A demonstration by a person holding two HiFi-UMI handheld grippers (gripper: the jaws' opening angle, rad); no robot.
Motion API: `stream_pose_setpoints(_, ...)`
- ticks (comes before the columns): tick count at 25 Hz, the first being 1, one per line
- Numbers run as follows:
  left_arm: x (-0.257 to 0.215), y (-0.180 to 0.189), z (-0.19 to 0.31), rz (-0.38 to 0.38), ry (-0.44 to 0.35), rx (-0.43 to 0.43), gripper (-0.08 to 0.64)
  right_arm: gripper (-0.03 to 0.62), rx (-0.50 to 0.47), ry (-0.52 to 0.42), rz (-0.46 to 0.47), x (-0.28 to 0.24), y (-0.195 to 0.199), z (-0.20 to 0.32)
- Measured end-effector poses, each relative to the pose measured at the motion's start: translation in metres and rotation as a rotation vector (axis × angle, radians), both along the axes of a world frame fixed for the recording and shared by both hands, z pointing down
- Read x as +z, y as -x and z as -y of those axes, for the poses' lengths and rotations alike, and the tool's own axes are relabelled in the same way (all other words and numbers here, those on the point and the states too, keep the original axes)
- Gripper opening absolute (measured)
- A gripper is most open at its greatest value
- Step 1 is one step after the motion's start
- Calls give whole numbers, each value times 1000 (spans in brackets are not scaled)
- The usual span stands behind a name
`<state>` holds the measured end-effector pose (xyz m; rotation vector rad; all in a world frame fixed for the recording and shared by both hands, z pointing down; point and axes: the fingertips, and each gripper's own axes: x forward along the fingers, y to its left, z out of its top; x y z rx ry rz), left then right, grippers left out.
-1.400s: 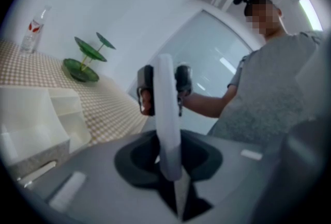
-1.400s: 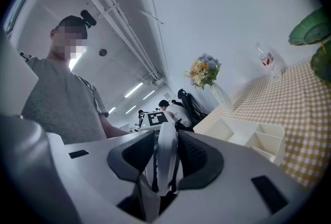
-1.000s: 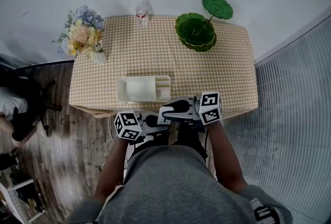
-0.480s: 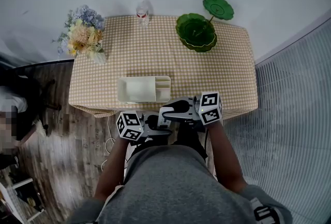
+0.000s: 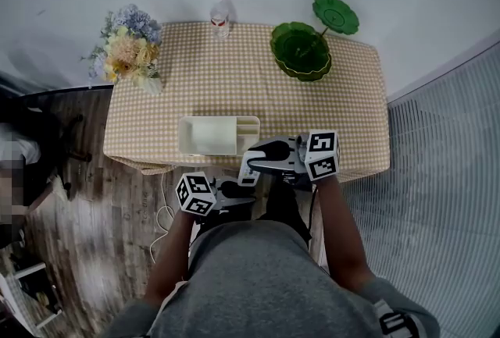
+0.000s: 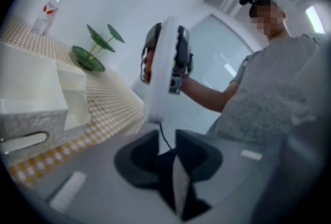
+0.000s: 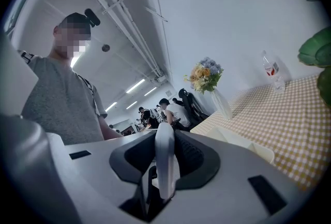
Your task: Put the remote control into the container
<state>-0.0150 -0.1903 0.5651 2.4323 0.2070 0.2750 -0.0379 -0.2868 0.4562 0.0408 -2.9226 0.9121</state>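
Tabletop (image 5: 234, 71) — gingham, container (image 5: 209, 135); plank floor (image 5: 86, 208)

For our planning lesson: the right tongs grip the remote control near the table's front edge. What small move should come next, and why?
Probably carry the right tongs leftward and forward over the white container. They are clamped on the remote control, which appears beside the container's near right corner rather than above its opening, so releasing now could miss.

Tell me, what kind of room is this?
Probably a shared office or lab: people seated on black office chairs under long ceiling strip lights, and a table in a yellow checked cloth beside a ribbed glass partition wall.
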Motion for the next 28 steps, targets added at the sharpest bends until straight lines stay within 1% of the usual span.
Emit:
stream_pose_setpoints(1, -1, 1, 1, -15, 7, -16, 29, 114, 6, -6, -9, 2, -2, 4)
stream_pose_setpoints(2, -3, 2, 3, -31, 19, -30, 0, 114, 13, -10, -16, 4, -4, 9)
stream_pose_setpoints(4, -4, 4, 4, -45, 39, -38, -1, 114, 22, -16, -32, 8, -7, 19)
stream_pose_setpoints(8, 0, 6, 1, -16, 49, -30, 0, 114, 25, -15, -72, 21, -11, 34)
stream_pose_setpoints(14, 2, 12, -2, -14, 73, -45, 0, 114, 28, -29, -120, 43, -10, 56)
stream_pose_setpoints(19, 14, 15, -7, 8, 100, -48, 0, 114, 7, -67, -231, 75, -3, 66)
stream_pose_setpoints(24, 21, 16, -12, 6, 137, -47, 0, 114, 34, -117, -224, 82, 2, 80)
stream_pose_setpoints(28, 28, 17, -14, 17, 155, -47, 0, 114, 16, -117, -262, 96, 3, 86)
